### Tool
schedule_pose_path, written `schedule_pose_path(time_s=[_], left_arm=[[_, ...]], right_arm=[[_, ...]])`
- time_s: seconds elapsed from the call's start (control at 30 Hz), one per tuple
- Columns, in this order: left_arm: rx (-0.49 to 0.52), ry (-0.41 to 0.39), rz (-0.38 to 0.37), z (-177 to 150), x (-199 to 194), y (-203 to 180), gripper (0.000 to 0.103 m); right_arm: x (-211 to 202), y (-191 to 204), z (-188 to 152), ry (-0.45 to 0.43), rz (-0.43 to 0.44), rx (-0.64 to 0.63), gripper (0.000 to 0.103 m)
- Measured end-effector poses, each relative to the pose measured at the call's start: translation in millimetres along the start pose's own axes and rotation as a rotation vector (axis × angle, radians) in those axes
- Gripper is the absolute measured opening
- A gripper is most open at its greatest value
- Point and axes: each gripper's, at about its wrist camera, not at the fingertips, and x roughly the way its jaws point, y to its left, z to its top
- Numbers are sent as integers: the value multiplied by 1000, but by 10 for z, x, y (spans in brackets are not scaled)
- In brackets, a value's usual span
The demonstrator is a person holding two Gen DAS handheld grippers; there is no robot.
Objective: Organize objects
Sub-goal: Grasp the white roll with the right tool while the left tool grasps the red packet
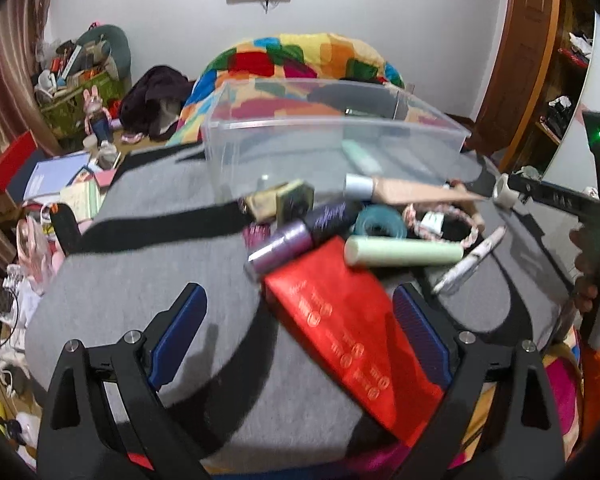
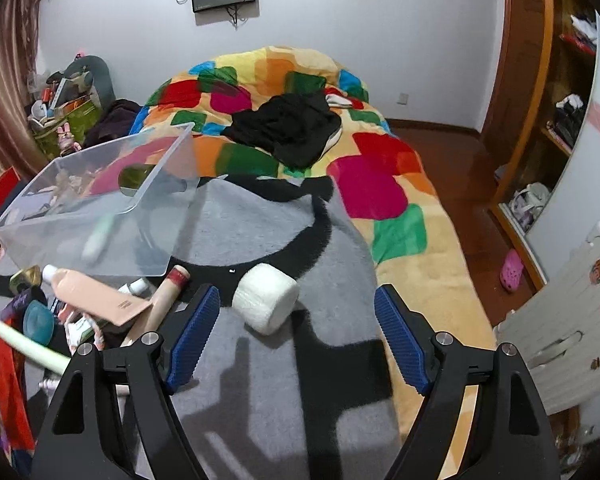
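Right hand-held gripper point(image 2: 296, 332) open, empty; white jar point(image 2: 266, 304) just ahead between fingers: rigid, light, smooth; grip across round sides.

Counted: one clear plastic bin point(image 2: 100, 200), one red booklet point(image 1: 352, 344), one pale green tube point(image 1: 404, 252), one white jar point(image 2: 266, 304), one teal lid point(image 1: 380, 222).
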Motion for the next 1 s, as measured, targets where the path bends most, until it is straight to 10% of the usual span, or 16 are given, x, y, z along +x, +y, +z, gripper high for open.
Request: schedule_pose_path(time_s=[0.1,0.3,0.6,1.0], left_arm=[[-22,35,-29,-61,44,28,95],[2,56,-58,-25,133,-93,95],[-49,70,25,34,343,-173,94],[-77,14,35,-130,66,-6,58]], right_arm=[[111,53,40,21,-1,-17,76],[278,134,65,73,28,-46,35],[44,196,-17,9,67,-57,34],[-396,510,-192,-56,203,-121,34]])
